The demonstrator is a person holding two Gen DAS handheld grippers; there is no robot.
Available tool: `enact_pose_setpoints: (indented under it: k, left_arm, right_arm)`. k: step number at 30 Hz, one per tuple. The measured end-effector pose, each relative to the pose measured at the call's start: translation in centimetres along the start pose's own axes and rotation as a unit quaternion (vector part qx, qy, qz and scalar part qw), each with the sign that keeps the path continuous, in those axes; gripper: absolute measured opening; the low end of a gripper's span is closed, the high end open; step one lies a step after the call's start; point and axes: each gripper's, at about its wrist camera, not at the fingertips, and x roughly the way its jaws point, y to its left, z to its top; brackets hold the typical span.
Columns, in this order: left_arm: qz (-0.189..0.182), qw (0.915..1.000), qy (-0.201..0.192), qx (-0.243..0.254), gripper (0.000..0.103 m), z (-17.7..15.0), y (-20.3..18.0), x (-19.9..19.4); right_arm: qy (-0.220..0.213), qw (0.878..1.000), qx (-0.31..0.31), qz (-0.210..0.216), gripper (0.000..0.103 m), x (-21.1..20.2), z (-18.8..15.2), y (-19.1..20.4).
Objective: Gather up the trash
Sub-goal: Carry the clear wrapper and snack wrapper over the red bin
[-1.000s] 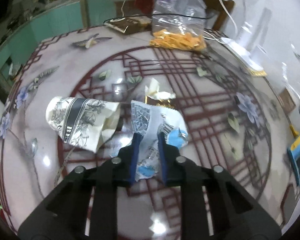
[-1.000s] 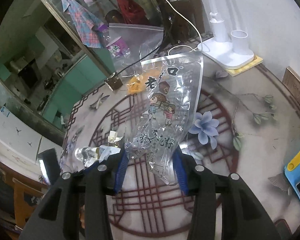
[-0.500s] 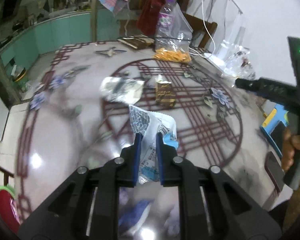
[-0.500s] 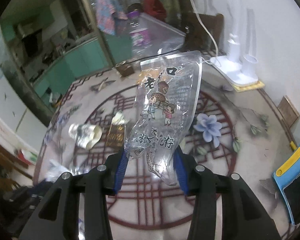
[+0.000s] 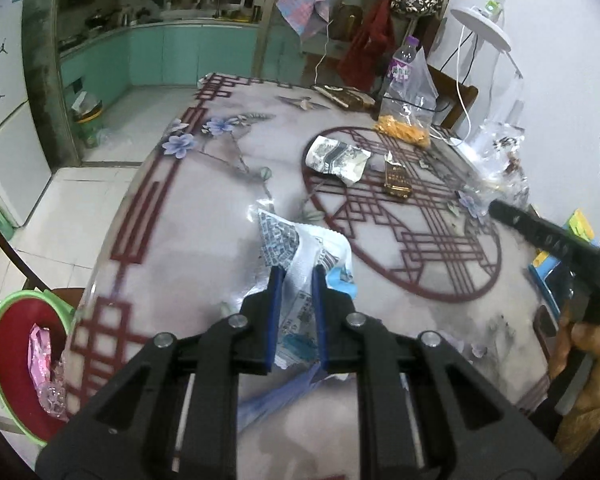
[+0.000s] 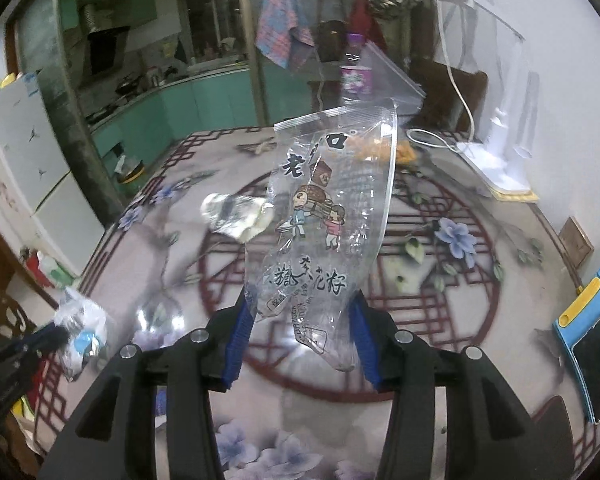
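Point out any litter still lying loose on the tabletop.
Two pieces lie on the table: a crumpled floral-print wrapper and a small gold wrapper beside it, apart. The left gripper holds a torn white-and-blue wrapper; the right gripper holds a clear printed bag.

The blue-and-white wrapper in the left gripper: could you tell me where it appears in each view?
Left wrist: blue-and-white wrapper at lower centre, clamped in the left gripper.
Right wrist: the same wrapper at the lower left edge.
Shared landmark: the floral paper wrapper on the table.
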Motion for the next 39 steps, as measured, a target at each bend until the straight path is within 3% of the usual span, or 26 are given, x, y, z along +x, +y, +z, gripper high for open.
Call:
enact_pose_setpoints:
  k: [16,31,39]
  left_arm:
    - [-0.004,0.999,-0.015,-0.043,0.016,-0.2,3.6,-3.3]
    - [0.044,0.998,-0.033,-0.03,0.016,0.1,4.6,-4.4]
    - [0.074,0.9948,-0.043,-0.054,0.016,0.1,7.7,-5.9]
  right_arm:
    - [0.009,0.998,-0.063,0.012,0.046,0.6,-2.5,5.9]
    - [-0.004,0.996,-0.082,0.034,0.046,0.0,-2.9,7.6]
    - [-0.007,0.994,-0.1,0.038,0.046,-0.2,-3.3,8.8]
